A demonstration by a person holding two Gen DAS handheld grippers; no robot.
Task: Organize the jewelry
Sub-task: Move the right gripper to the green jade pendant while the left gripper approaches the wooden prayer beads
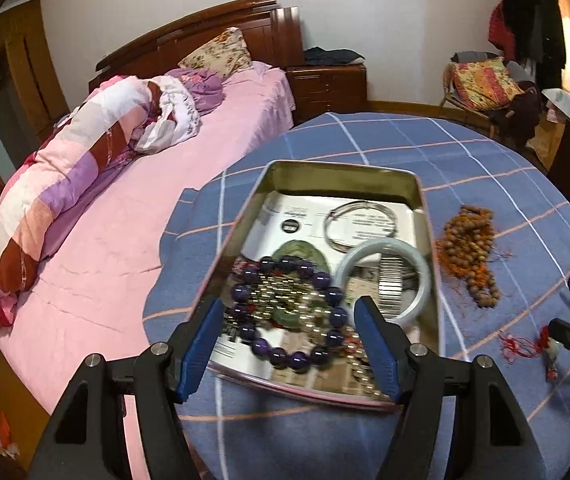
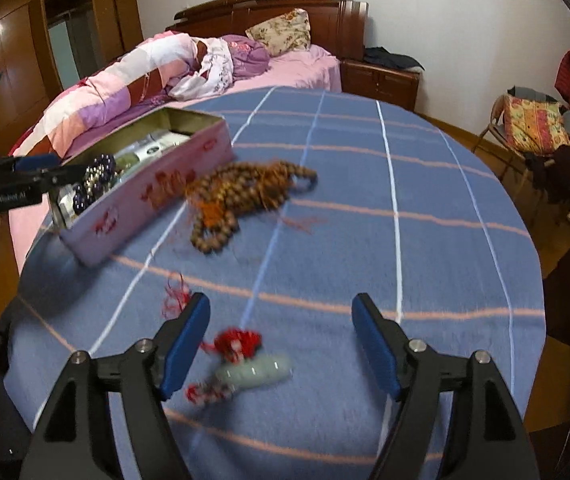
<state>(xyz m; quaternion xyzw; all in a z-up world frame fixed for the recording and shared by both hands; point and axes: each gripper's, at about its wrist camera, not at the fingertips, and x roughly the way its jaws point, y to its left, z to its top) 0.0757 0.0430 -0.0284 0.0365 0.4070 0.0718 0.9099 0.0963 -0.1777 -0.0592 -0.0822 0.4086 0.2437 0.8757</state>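
Observation:
A pink tin box (image 1: 429, 240) (image 2: 157, 184) sits on the blue checked cloth (image 1: 445, 152). It holds a purple bead bracelet (image 1: 285, 304), a pale jade bangle (image 1: 389, 276), a thin metal bangle (image 1: 359, 224), a green jade piece (image 1: 301, 250) and a metal chain heap. My left gripper (image 1: 289, 344) is open, over the box's near end, empty. A brown bead necklace (image 1: 469, 256) (image 2: 241, 196) lies right of the box. My right gripper (image 2: 281, 344) is open over a pale jade pendant (image 2: 257, 372) with a red tassel (image 2: 237, 342).
A bed with pink sheet (image 1: 133, 240) and rolled quilt (image 1: 65, 168) is left of the table. A nightstand (image 1: 325, 84) and a chair with a cushion (image 1: 485, 80) stand behind. A red cord (image 2: 175, 296) lies near my right gripper's left finger.

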